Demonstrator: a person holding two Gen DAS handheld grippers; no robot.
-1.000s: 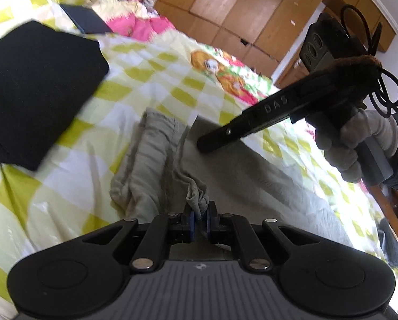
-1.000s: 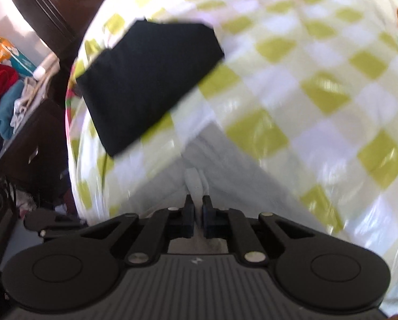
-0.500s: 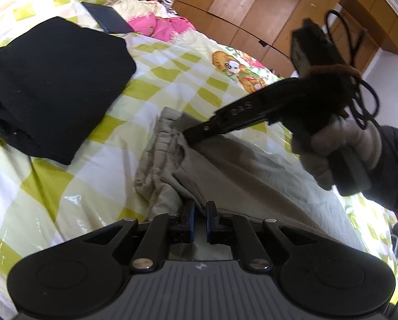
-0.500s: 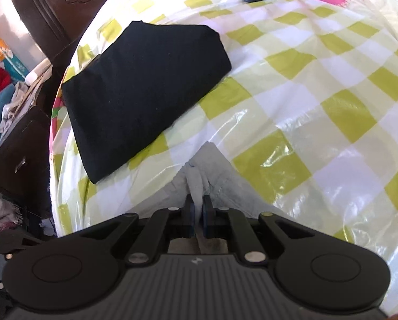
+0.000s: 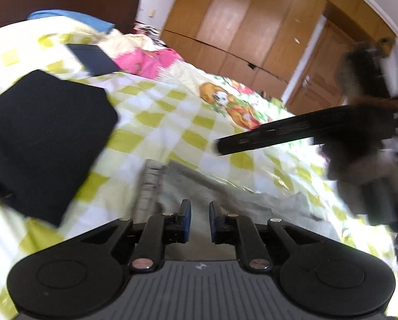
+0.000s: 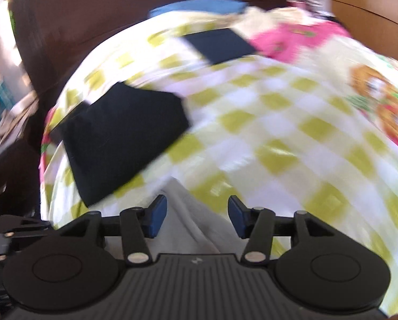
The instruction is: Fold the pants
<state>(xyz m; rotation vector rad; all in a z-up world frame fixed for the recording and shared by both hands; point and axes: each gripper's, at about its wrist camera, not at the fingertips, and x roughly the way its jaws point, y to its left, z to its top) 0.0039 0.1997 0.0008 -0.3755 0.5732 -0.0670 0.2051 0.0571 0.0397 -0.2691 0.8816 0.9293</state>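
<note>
- Left wrist view: the left tool point(image 5: 197, 220) has just been opening. Its blue pads now stand a little apart with nothing clamped; half a second ago they pinched the grey cloth. The pants point(image 5: 225, 200) lie on the bed point(image 5: 172, 122), running from the tool toward 3 o'clock, with the bunched waistband at about 11 o'clock from the pads.
- Same view: the right tool point(image 5: 220, 146) hangs blurred above the cloth at 2 o'clock, clear of it. Earlier its tip touched the waistband. I judge this fold laid down and released.
- Right wrist view: the right tool point(image 6: 196, 217) has just been opening too. Its jaws stand wide apart with pale cloth lying loose below them.
- Only the left view shows the gloved hand point(image 5: 372, 176) and how the pants lie; only the right shows the bed's edge and the clutter beyond it at 9 o'clock. A folded black garment point(image 6: 124, 138) shows in both.
</note>
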